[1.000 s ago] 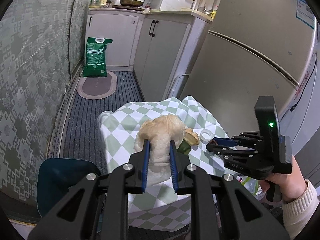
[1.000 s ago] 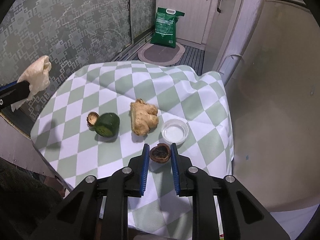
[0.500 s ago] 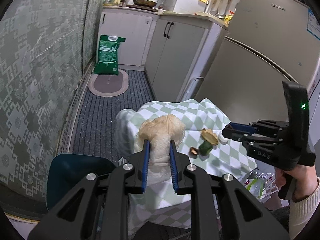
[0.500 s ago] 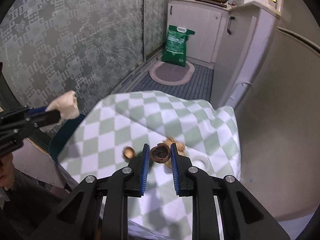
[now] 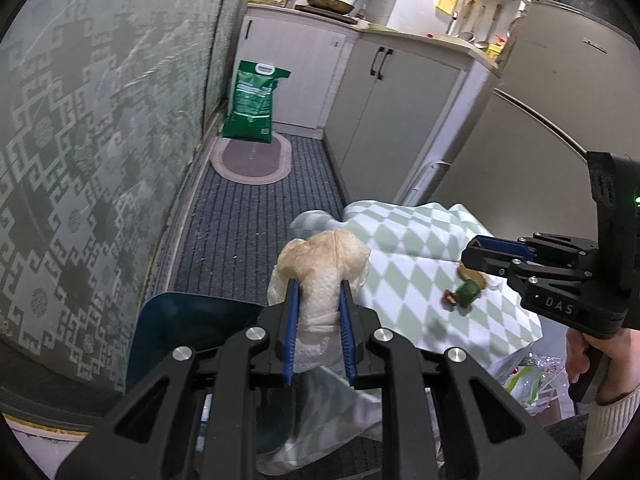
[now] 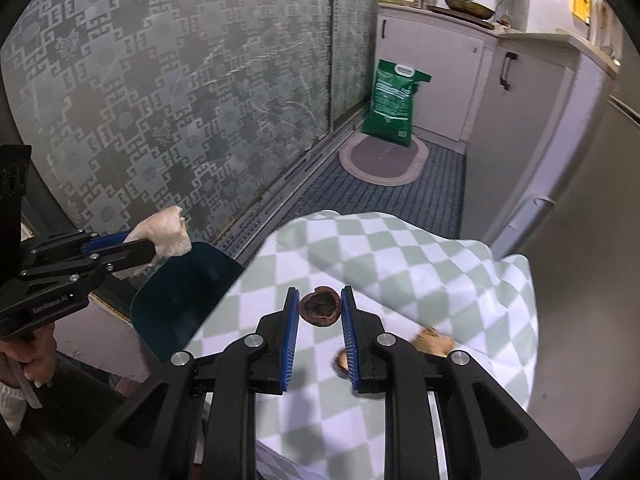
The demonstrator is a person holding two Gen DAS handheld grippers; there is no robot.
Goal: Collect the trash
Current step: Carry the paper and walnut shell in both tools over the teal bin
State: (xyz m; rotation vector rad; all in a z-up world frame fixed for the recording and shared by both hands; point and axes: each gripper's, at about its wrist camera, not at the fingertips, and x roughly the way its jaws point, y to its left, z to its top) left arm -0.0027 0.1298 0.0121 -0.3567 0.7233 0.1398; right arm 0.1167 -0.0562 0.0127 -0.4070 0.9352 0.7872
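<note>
- Left gripper, lower centre of its own view, clamps a crumpled paper wad; the wad's lower end is hidden between the fingers
- Right gripper grips a dark nutshell half above the checked cloth
- Scraps at right are blurred; "DAS" is readable on the right gripper's body; print on the green sack is illegible

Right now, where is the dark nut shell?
The nut shell is clamped in the right gripper, held above the checked tablecloth, centre of the right wrist view, right of the dark teal bin.
</note>
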